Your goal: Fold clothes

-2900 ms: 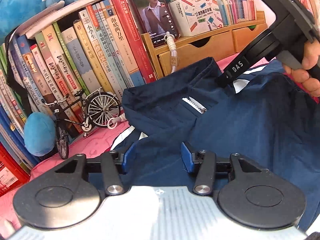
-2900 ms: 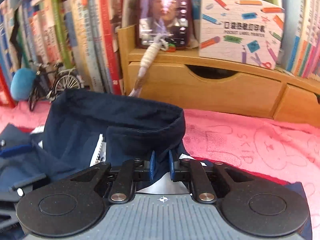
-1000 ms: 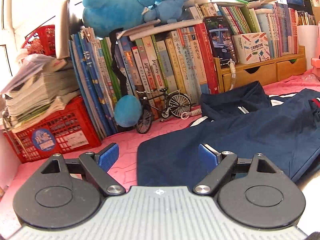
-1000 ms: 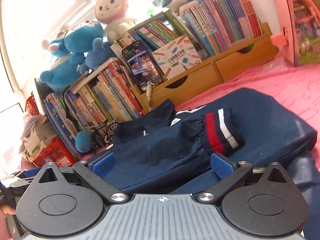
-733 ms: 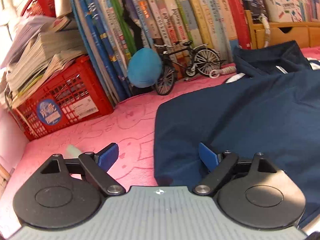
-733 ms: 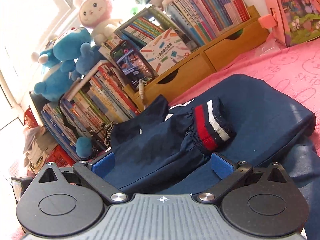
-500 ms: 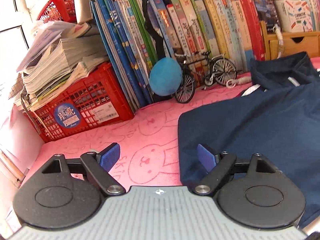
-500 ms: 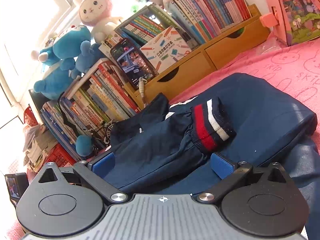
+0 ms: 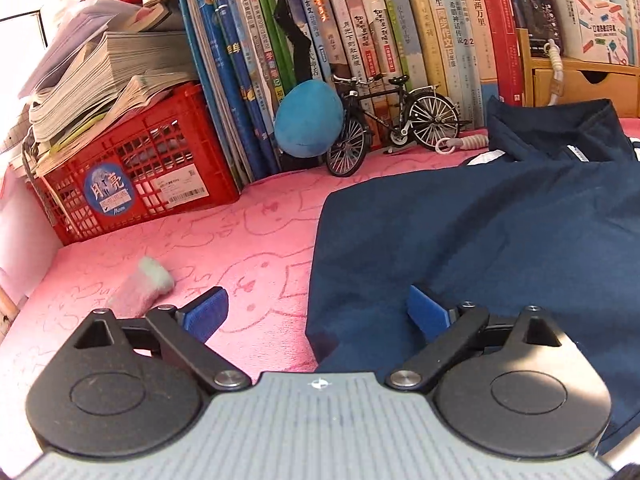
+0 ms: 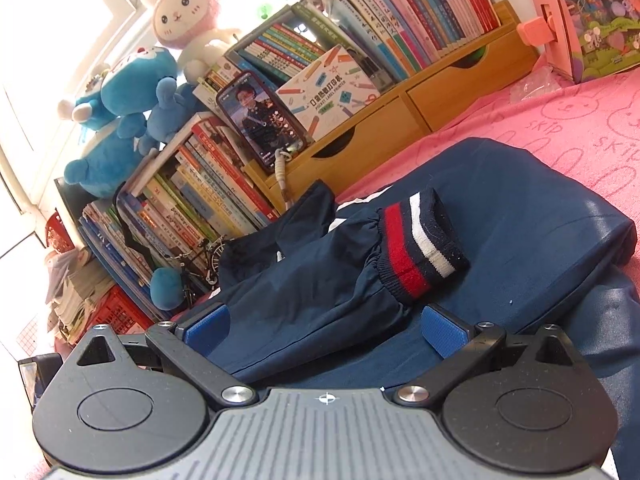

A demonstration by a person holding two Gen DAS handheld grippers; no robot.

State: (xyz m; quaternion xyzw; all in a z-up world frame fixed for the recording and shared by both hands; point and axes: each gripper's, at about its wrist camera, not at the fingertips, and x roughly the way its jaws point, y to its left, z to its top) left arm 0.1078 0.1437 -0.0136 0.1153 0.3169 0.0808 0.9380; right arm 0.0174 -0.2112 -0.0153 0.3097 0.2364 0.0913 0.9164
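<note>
The navy jacket (image 9: 480,232) lies on the pink towel (image 9: 224,248), its striped cuff (image 10: 416,248) folded across the body. Behind it, a red crate (image 9: 132,184) holds stacked papers. Both the left gripper (image 9: 316,314) and the right gripper (image 10: 320,328) are spread wide and hold nothing. Since half a second ago, the left gripper has dropped closer to the jacket's left edge, and a small pink sock (image 9: 138,290) has come into view.

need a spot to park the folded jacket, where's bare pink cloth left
Best patch: the pink cloth between the red crate and the navy jacket, apart from a small fluffy sock. A second patch lies right of the jacket, before the wooden drawers. It is crowded along the books around the toy bicycle and blue plush ball.
</note>
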